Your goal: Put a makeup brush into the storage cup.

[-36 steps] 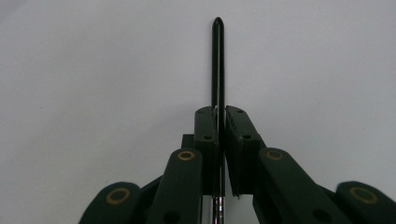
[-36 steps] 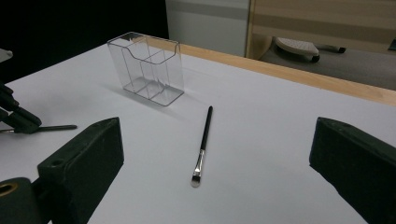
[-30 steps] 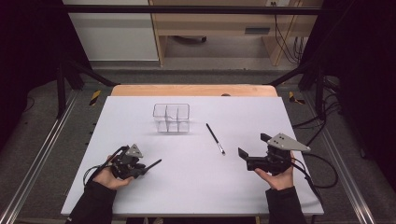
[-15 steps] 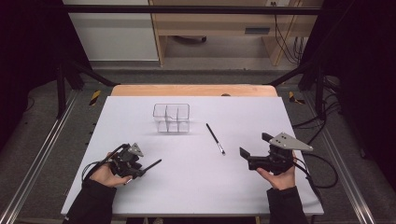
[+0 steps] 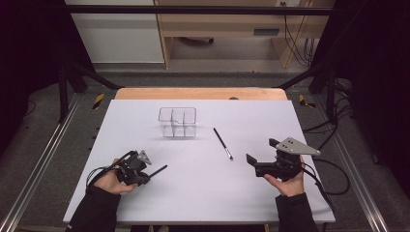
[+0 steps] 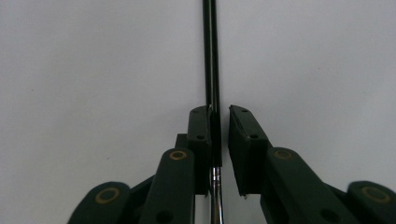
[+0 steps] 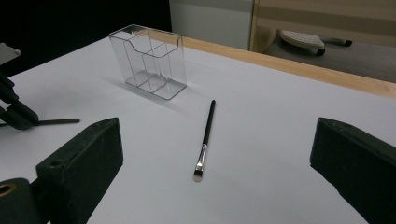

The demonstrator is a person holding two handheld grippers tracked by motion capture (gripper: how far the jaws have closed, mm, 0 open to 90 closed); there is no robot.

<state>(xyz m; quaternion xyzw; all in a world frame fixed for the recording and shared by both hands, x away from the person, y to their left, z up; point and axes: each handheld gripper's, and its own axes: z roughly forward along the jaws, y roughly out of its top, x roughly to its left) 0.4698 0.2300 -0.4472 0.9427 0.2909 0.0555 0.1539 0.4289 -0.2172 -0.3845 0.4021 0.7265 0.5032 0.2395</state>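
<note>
The left gripper [image 5: 155,171] sits low on the near left part of the table [image 5: 121,125]. A hand [image 5: 112,181] holds it from behind. Its jaws are almost closed around a thin black stick [image 6: 210,56], most likely a brush like the other one. In the left gripper view, the stick lies flat against one jaw, and a thin gap shows beside the other jaw. A shiny metal part of the stick shows low down between the jaws. The long black end pokes out past the jaws. It points toward the middle of the table.

The right gripper [image 5: 251,161] is on the near right part of the table, held by the other hand [image 5: 289,182]. Its jaws are wide open and hold nothing. A grey plate [image 5: 295,145] sits on top of it. A cable [image 5: 333,176] trails off to the right.

A brush [image 5: 223,144] lies flat on the table between the two grippers, closer to the right one. It has a black handle and a shiny metal end. The metal end points toward the near side. In the right gripper view, the brush [image 7: 204,140] lies ahead, in the gap between the open jaws.

A clear box [image 5: 177,122] stands upright farther back, left of the brush and apart from it. It has walls inside that split it into small parts.
</note>
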